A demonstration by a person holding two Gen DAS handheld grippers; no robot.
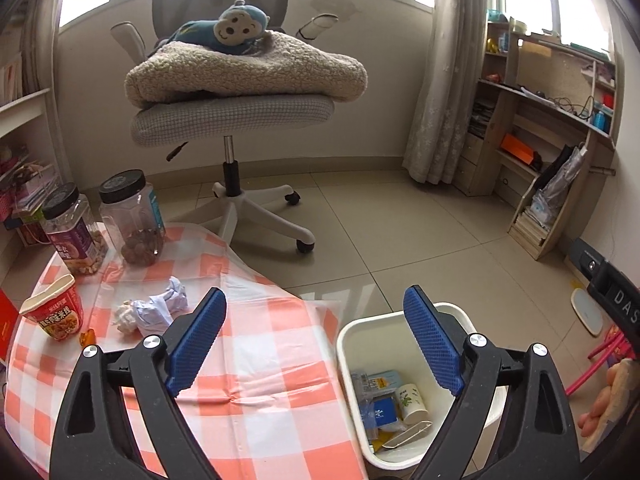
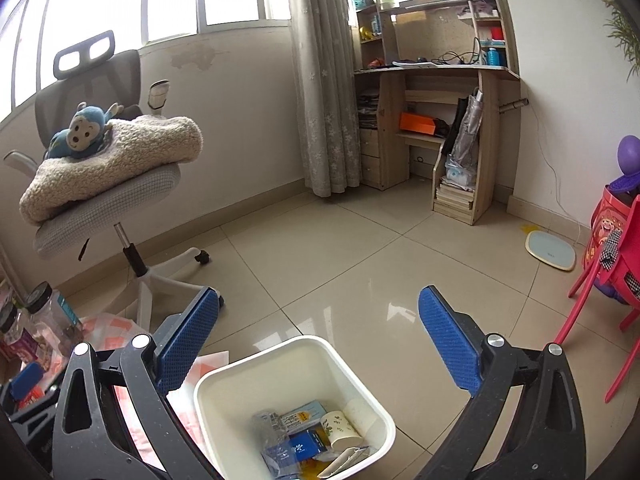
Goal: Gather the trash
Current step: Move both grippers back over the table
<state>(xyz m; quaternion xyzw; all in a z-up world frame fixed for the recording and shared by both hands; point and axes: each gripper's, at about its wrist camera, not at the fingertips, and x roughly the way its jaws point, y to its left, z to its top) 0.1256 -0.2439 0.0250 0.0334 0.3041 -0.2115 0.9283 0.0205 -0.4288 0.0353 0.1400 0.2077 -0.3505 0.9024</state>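
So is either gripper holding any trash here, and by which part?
Nothing is held. The left gripper and the right gripper are both open and empty above the bin.

The bin [image 2: 224, 384] is smooth white plastic, and the floor tiles [image 2: 340, 248] are glossy. Crumpled paper [image 1: 154, 308] lies on the counter's shiny checked plastic cloth [image 1: 272, 360].

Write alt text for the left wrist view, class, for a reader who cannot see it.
Open, empty left tongs hover between a table with a checked orange-and-white cloth and a white bin on the floor holding discarded packets and a paper cup. On the cloth lie crumpled paper, an instant-noodle cup and two black-lidded jars. Behind stands an office chair.
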